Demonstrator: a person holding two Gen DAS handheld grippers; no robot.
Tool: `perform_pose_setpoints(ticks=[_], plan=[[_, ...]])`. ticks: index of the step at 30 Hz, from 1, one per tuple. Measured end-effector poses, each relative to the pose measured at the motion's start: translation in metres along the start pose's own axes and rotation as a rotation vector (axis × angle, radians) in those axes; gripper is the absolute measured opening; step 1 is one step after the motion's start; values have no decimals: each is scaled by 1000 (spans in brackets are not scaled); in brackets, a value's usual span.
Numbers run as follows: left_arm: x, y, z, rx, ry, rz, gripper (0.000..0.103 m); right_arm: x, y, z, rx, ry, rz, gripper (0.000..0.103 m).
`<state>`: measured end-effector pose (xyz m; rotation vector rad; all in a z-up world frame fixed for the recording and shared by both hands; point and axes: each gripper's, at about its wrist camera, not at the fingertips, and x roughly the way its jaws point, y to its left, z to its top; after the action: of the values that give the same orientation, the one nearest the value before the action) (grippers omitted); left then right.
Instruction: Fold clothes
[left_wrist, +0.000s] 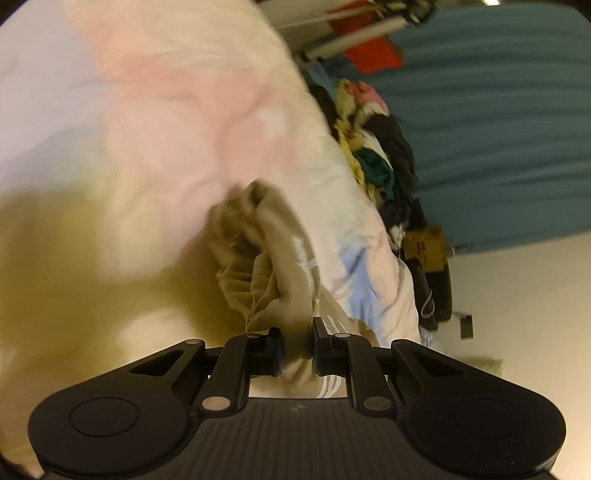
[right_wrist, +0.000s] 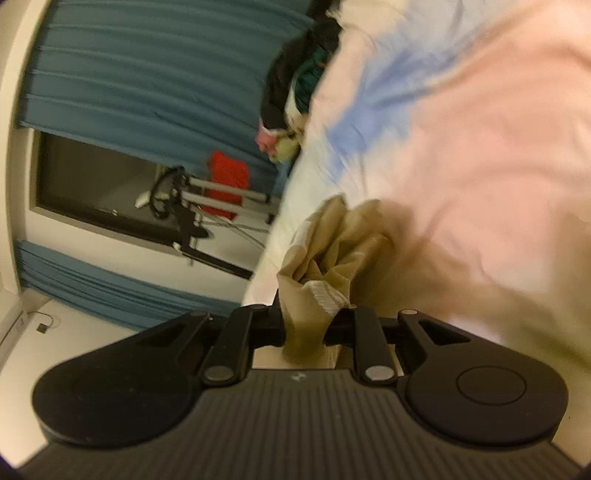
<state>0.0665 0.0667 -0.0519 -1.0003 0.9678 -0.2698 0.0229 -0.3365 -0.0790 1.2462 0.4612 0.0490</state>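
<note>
A beige garment (left_wrist: 266, 254) with white stripes hangs bunched over a pastel bedsheet (left_wrist: 155, 110). In the left wrist view my left gripper (left_wrist: 297, 347) is shut on a fold of that beige cloth, which runs between its black fingers (left_wrist: 274, 350). The right wrist view shows the same beige garment (right_wrist: 332, 254) gathered up, with a white ribbed edge near the jaws. My right gripper (right_wrist: 304, 328) is shut on it, the cloth pinched between its fingers (right_wrist: 347, 325). Both views are blurred.
A pile of mixed dark and coloured clothes (left_wrist: 376, 147) lies along the bed's far side. Behind it hang blue curtains (left_wrist: 498, 110). A red cloth (right_wrist: 227, 181) hangs on a metal rack (right_wrist: 221, 195) by a window. A cardboard box (left_wrist: 424, 247) stands on the pale floor.
</note>
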Motion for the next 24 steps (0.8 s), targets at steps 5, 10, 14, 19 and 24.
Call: perform_pose_setpoints(ticks=[5,10,14,19,24], plan=[[41,-71,7,107,0,-20,15,-6,21,50,-29,-81,-13,20],[129,-140,13,118,16,-16,15,21,31,136,-49,-142,-92,20],[198,-213,23,151,-1,-62,15,42,47,215,-69,-181,-147,20],[266,-272,19,224,-10,-139,15,51,58,287,-167,-296,-154,20],[319,-252,-6,367,26,-109,16,63,8,296,-228,-292,-233,20]])
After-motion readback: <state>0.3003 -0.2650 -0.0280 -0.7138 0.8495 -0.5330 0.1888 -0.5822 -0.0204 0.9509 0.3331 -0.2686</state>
